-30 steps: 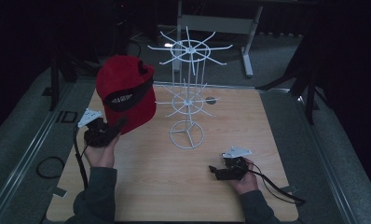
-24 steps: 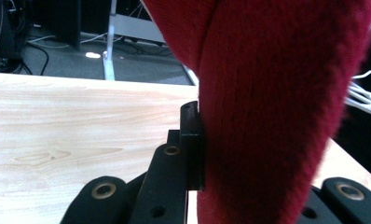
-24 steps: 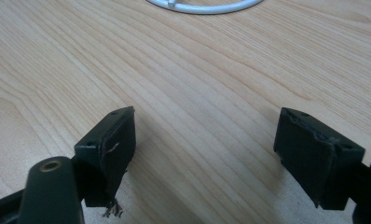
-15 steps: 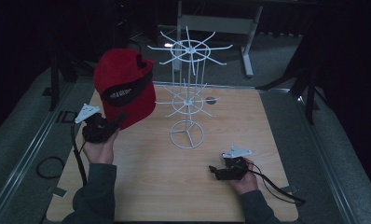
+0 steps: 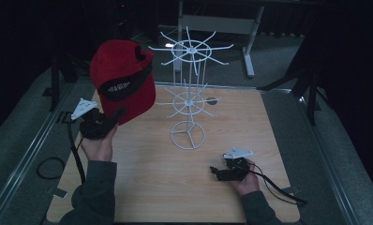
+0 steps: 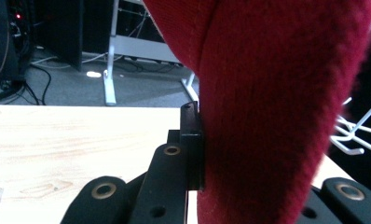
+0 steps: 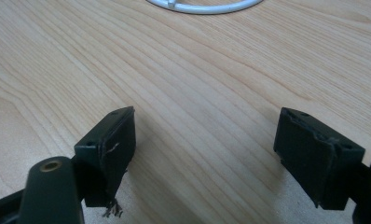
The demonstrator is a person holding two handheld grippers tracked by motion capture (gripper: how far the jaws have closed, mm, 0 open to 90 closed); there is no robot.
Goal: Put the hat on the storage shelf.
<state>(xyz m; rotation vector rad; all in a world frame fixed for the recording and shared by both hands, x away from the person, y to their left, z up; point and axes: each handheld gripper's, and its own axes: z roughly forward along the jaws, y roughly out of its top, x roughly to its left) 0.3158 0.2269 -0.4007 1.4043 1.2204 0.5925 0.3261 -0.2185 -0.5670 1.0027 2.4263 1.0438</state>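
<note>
Holding my left gripper [image 5: 113, 115] up off the wooden table [image 5: 147, 197] on the left side, I have its jaws clamped on the lower edge of a red cap [image 5: 121, 77], so the cap hangs in the air above the table's left part, tilted, with its dark band and small lettering facing me. In the left gripper view the red knitted cloth [image 6: 277, 112] sits pressed against the inner face of one black jaw, and the other jaw is hidden behind the fabric. Just to the right of the cap stands a white wire rack [image 5: 189, 101] with two tiers of radiating hooks on a thin post and a ring base resting on the table; the cap is close beside its upper hooks, though I cannot tell whether it touches them. Further right and nearer to me, my right gripper [image 5: 217, 171] lies low at the table, well apart from the rack and the cap. Its jaws stand wide apart in the right gripper view, with nothing but bare wood between them, and the rack's ring base [image 7: 202, 5] shows at the top edge.
</note>
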